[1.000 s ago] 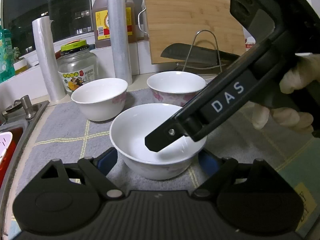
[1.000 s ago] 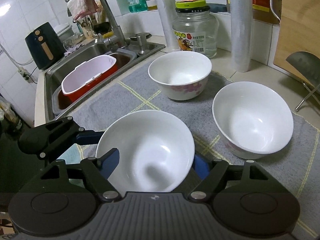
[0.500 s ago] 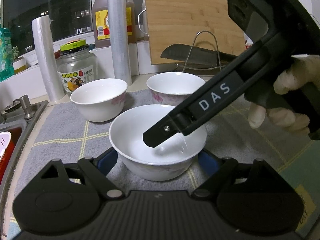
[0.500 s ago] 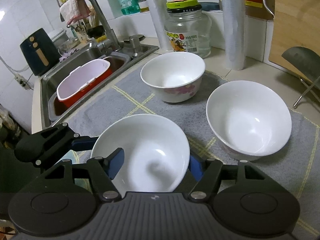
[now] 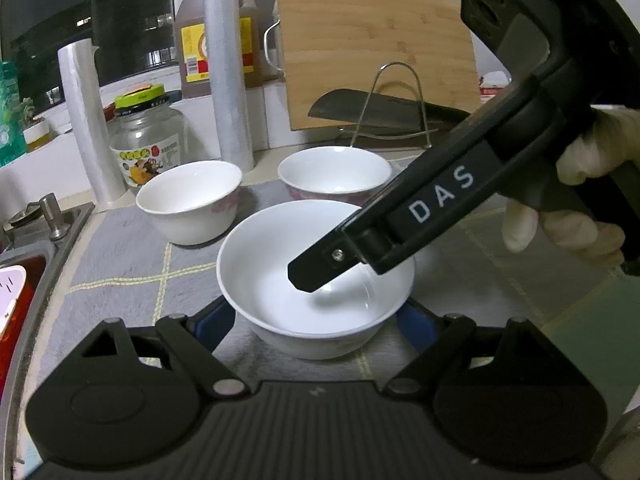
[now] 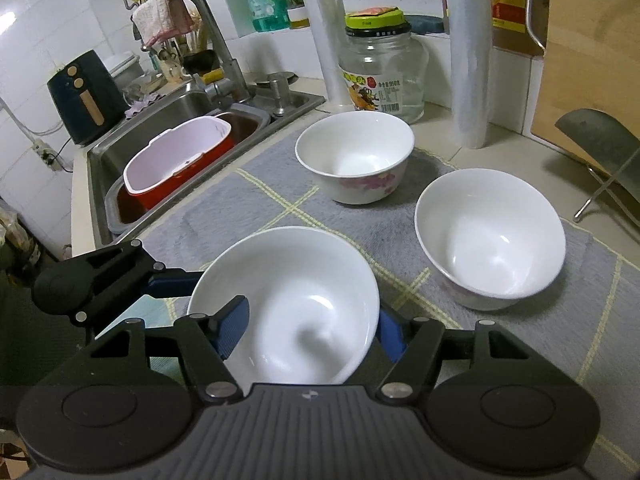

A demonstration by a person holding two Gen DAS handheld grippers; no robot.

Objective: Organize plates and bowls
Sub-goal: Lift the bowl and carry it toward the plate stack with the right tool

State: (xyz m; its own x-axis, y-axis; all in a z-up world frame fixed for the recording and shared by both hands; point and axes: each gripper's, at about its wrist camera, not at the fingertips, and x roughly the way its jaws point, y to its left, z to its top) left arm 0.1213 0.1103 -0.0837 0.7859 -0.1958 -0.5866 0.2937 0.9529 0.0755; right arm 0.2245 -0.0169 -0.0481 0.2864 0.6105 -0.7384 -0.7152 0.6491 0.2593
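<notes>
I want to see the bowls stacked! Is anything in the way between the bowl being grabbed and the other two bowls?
Nothing visible is in the way. The right gripper is shut on the near bowl, and only bare grey mat lies between it and the far bowl and the right-hand bowl. Both are empty.

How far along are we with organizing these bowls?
Nothing looks done yet: all three bowls stand apart on the grey mat, none nested. In hand: the right gripper is shut on the near bowl, pinching its wall. The left gripper flanks it, contact unclear. Left to do: the back-left bowl and the back-right bowl, both untouched. No plates are in view.
</notes>
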